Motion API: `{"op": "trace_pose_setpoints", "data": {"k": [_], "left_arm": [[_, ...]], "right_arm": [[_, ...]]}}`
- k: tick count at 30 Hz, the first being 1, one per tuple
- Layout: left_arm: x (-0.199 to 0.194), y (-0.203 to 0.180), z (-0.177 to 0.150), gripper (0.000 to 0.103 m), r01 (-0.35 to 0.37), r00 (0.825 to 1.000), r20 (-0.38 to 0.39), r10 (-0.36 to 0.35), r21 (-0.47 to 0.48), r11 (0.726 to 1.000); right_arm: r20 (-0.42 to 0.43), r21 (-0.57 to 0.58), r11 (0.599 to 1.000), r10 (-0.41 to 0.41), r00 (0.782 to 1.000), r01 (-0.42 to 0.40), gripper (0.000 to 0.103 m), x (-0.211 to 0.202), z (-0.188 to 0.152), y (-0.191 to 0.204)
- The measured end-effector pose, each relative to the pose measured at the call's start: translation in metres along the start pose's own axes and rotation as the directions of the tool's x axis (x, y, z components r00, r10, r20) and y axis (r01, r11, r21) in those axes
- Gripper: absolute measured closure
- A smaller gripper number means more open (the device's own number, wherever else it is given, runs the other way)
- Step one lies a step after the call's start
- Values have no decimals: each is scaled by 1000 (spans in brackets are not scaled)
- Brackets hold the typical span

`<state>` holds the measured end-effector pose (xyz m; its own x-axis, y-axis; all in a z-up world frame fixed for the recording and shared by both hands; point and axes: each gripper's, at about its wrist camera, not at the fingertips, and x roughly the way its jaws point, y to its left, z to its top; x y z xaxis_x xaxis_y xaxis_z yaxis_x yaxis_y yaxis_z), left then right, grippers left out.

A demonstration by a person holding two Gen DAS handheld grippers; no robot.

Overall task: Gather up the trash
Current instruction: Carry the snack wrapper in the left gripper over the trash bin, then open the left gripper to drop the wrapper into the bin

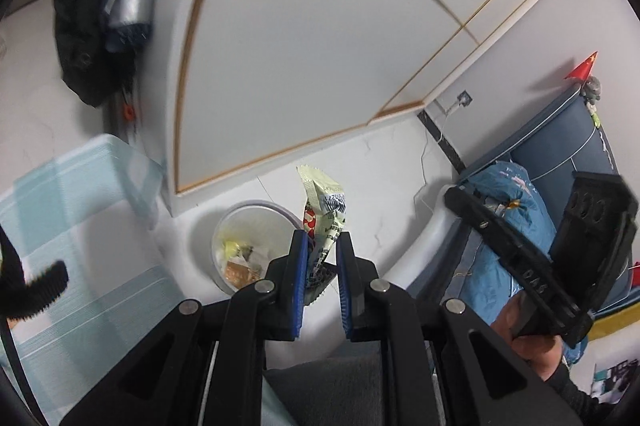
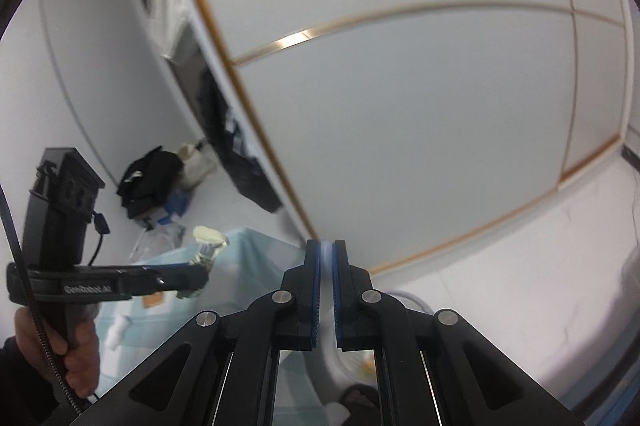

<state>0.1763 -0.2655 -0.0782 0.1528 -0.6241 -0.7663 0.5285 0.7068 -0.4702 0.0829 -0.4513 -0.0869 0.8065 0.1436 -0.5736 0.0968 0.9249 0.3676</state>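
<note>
Left gripper (image 1: 322, 246) clamps a snack wrapper (image 1: 325, 210) just above the part-filled white bin (image 1: 244, 214); drop pending. Right gripper (image 2: 326, 252) clenched, empty.

The words "GenRobot.AI" are printed in pale letters along the black side of the left gripper (image 2: 192, 276), as seen in the right wrist view. Small dark print and some numbers are seen on the pale snack wrapper (image 1: 322, 222), but they are too blurred to be read. Raised marks are seen on the black frame of the right gripper (image 1: 536, 278), and they cannot be made out.
</note>
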Motion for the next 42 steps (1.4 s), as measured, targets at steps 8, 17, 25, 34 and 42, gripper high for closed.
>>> {"op": "trace_pose_setpoints", "data": {"k": [8,17,25,34,42], "left_arm": [[62,16,8,93,-10,991,-132,4,-48,999],[102,22,9,93,-38,970,-243,12,-104,994],[119,27,9,93,-60,958,-284,21,-131,989],[133,30,8,93,-93,944,-327,39,-152,984],[151,29,5,93,-118,916,-398,55,-137,984]], "right_arm": [[-132,133,991,-17,991,35,98,68,-30,-58],[-270,213,976,10,963,49,97,132,-65,-101],[-336,264,964,52,940,41,91,166,-90,-119],[-384,330,944,119,916,16,64,179,-102,-124],[-341,360,930,60,938,71,39,146,-99,-137]]}}
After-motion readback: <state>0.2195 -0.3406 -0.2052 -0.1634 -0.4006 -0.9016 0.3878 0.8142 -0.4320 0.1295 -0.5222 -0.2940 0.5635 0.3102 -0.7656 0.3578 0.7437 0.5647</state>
